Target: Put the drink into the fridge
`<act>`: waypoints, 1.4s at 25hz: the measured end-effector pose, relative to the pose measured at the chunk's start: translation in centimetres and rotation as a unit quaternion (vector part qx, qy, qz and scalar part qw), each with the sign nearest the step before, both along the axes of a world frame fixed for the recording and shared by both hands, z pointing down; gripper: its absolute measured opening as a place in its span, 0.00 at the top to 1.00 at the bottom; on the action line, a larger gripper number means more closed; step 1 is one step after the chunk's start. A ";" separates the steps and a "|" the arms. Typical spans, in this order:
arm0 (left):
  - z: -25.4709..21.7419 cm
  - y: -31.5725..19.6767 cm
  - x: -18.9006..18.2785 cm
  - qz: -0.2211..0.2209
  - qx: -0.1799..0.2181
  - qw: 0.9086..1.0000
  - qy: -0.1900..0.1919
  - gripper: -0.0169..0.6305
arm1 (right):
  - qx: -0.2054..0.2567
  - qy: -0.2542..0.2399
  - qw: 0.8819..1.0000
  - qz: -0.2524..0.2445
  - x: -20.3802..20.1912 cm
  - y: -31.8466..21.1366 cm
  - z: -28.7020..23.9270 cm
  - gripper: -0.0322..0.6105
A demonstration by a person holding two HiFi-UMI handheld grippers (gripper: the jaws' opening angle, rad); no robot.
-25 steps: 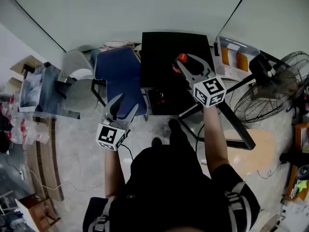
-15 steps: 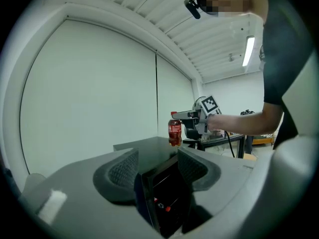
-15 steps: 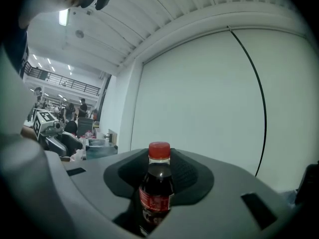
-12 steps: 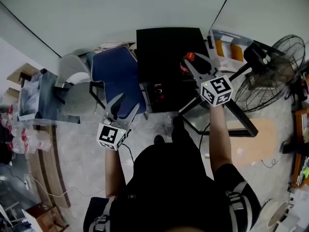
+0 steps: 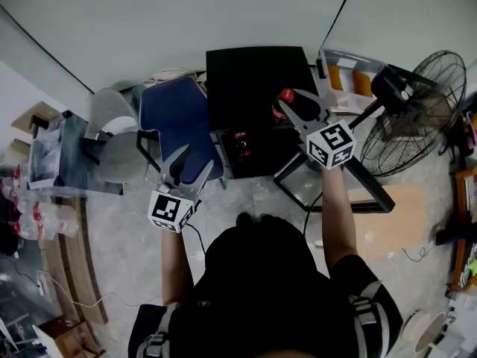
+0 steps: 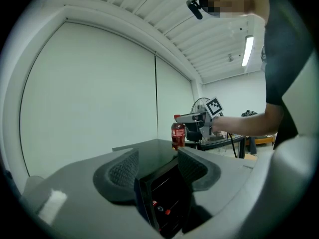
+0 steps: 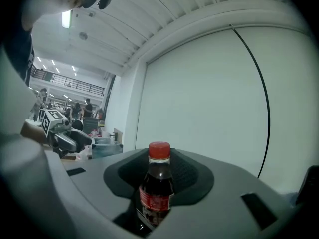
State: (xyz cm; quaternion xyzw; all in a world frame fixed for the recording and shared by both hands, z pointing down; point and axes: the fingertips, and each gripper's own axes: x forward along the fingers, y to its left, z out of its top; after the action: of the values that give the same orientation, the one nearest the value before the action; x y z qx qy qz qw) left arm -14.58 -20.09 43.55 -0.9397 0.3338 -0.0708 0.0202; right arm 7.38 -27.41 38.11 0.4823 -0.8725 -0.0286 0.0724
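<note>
Nearest, left gripper (image 5: 195, 159): jaws apart, nothing between them, pointed toward the fridge (image 5: 253, 77). Further on, right gripper (image 5: 291, 109): clamped on the body of the cola bottle (image 7: 156, 188), red cap up, bottle upright over the right side of the fridge top. Below it, glass door (image 5: 305, 189) apparently swung open, dark interior showing small red items too small to name. Judged stage: drink picked up and carried over, door open; left to do: lowering to a shelf, setting down, releasing, closing the door.
</note>
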 end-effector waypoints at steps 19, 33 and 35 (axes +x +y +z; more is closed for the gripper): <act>-0.8 5.6 3.6 -0.059 -0.010 0.998 -0.008 0.60 | -0.009 -0.009 0.997 -0.077 1.8 4.0 1.1 0.74; 0.4 9.0 6.8 -0.080 -0.026 0.996 -0.009 0.60 | -0.004 -0.003 0.993 -0.115 2.7 7.7 3.3 0.74; 0.8 9.5 7.2 -0.079 -0.031 0.996 -0.010 0.61 | -0.005 -0.007 0.993 -0.117 2.8 8.2 3.7 0.74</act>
State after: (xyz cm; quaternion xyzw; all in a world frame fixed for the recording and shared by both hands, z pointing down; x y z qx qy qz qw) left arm -7.41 -10.59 44.39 -0.9098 0.4048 -0.0915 -0.0111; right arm 10.21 -19.18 41.82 0.3771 -0.9235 -0.0291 0.0643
